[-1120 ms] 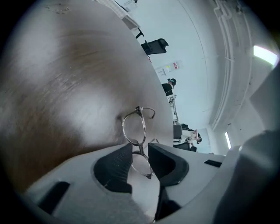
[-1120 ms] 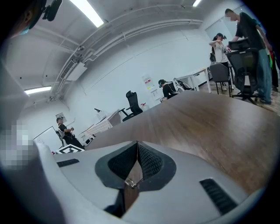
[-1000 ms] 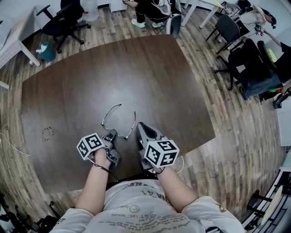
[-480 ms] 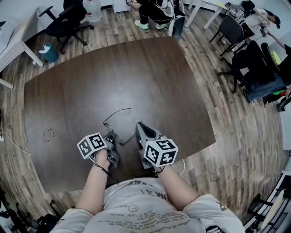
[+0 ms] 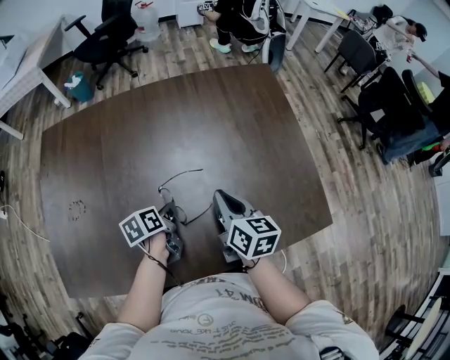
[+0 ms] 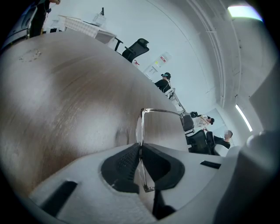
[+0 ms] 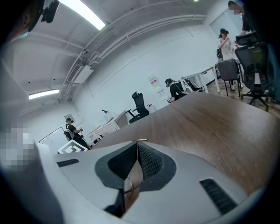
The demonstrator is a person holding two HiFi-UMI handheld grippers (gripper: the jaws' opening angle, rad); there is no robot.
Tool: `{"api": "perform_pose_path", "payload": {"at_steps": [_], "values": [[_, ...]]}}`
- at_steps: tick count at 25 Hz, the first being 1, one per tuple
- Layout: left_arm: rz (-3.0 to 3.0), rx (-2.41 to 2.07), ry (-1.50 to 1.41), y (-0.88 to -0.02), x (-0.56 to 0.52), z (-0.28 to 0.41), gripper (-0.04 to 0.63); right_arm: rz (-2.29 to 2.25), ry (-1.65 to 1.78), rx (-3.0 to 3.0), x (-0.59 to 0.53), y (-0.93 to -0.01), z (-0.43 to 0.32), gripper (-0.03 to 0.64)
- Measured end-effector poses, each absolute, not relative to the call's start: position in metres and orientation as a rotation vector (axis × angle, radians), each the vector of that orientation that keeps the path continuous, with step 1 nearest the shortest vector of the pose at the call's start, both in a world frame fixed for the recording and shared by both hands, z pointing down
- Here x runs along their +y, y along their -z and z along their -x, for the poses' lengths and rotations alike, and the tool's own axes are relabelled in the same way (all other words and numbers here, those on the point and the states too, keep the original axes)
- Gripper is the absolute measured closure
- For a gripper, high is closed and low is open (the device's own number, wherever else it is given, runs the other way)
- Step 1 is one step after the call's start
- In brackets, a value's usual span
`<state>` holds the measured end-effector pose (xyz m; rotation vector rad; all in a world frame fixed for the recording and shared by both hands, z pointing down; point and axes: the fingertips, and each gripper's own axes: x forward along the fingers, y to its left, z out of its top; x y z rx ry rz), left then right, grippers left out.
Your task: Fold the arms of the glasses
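Note:
Thin wire-framed glasses (image 5: 181, 175) lie near the front of the dark wooden table (image 5: 211, 119), between my two grippers. My left gripper (image 5: 171, 206) is at their front frame; its jaws are closing, and in the left gripper view the lens rim (image 6: 140, 131) stands pinched between the pads (image 6: 127, 159), with one arm (image 6: 166, 112) reaching off to the right. My right gripper (image 5: 216, 194) sits just to the right. Its jaws are shut, and a thin wire (image 7: 141, 141), which looks like the other arm's end, shows in the slit between the pads.
A small ring-shaped thing (image 5: 76, 208) lies on the table at the left. Office chairs (image 5: 105, 35) and seated people (image 5: 239, 17) stand beyond the far edge, more chairs (image 5: 380, 91) at the right. The table's near edge runs just under my hands.
The left jaws have closed onto the frame. The glasses have tipped over, and one arm has swung from pointing away to lying across.

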<state>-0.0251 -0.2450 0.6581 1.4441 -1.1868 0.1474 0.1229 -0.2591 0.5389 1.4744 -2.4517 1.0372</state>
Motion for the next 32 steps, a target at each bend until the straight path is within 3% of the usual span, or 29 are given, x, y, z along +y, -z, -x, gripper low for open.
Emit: {"api": "perform_pose_path", "payload": {"at_steps": [10, 13, 22, 32], "values": [[-1.575, -1.242, 0.054, -0.608, -0.253, 0.041, 0.561, -1.286, -1.275, -2.553, -0.235, -0.533, -0.119, 0.596], [-1.559, -1.192, 0.127, -0.605, -0.250, 0.039, 0.561, -1.234, -1.328, -2.550, -0.225, -0.539, -0.114, 0.528], [-1.611, -1.129, 0.169, -0.592, -0.245, 0.029, 0.561, -1.188, -1.270, -2.556, -0.221, -0.537, -0.096, 0.529], [-1.656, -1.141, 0.165, -0.584, -0.241, 0.030, 0.561, -1.144, -1.184, -2.597, -0.221, -0.526, -0.084, 0.583]]}}
